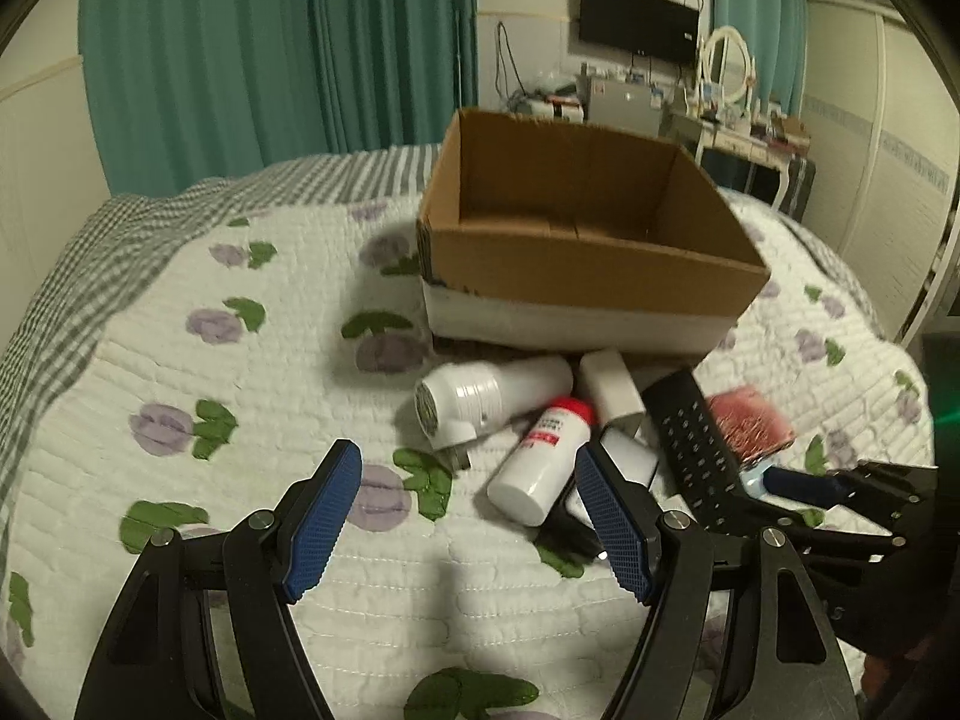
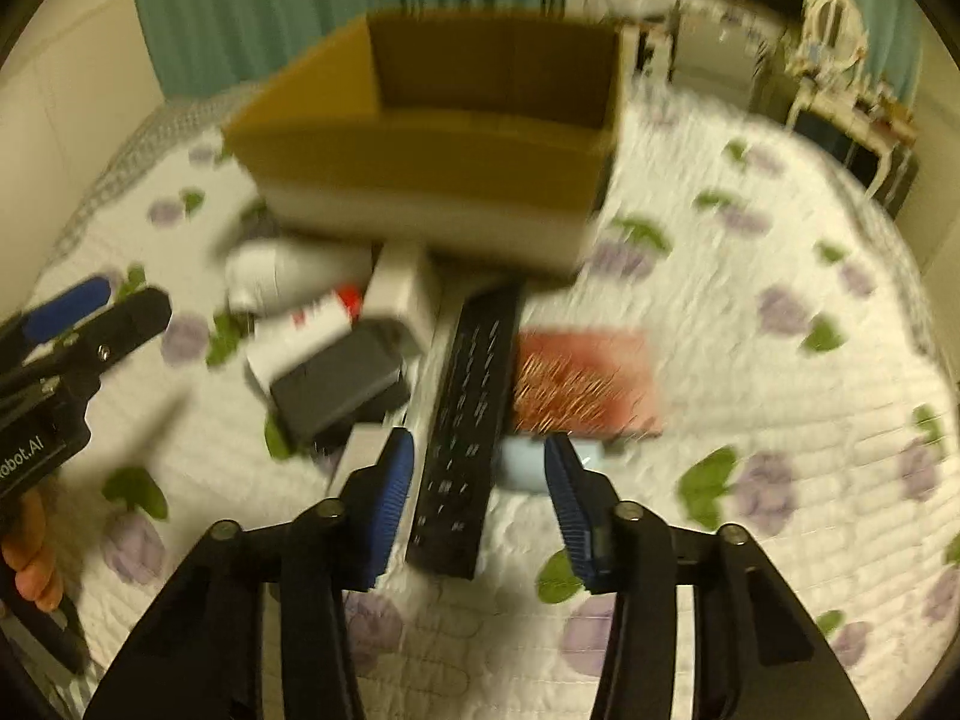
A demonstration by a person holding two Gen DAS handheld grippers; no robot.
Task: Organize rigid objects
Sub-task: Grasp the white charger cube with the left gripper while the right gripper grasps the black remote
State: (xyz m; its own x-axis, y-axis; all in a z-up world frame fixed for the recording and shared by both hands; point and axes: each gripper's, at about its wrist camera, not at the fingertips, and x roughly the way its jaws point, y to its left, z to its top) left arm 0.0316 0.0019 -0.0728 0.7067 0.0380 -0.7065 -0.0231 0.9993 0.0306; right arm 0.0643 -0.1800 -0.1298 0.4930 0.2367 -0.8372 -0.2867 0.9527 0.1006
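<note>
An open cardboard box (image 1: 588, 252) stands on the quilted bed, also in the right wrist view (image 2: 432, 162). In front of it lies a pile: a white lint shaver (image 1: 486, 399), a white bottle with a red cap (image 1: 543, 462), a white block (image 1: 612, 387), a black remote (image 1: 696, 447) and a red pin brush (image 1: 750, 423). My left gripper (image 1: 468, 516) is open and empty, just short of the bottle. My right gripper (image 2: 480, 501) is open, with its fingers on either side of the near end of the black remote (image 2: 468, 432). A dark grey box (image 2: 342, 384) lies left of the remote.
The bed has a white quilt with purple flowers (image 1: 240, 360). Teal curtains (image 1: 270, 48) hang behind it. A desk with a mirror and clutter (image 1: 726, 114) stands at the far right. The right wrist view is blurred. The left gripper shows at its left edge (image 2: 78, 330).
</note>
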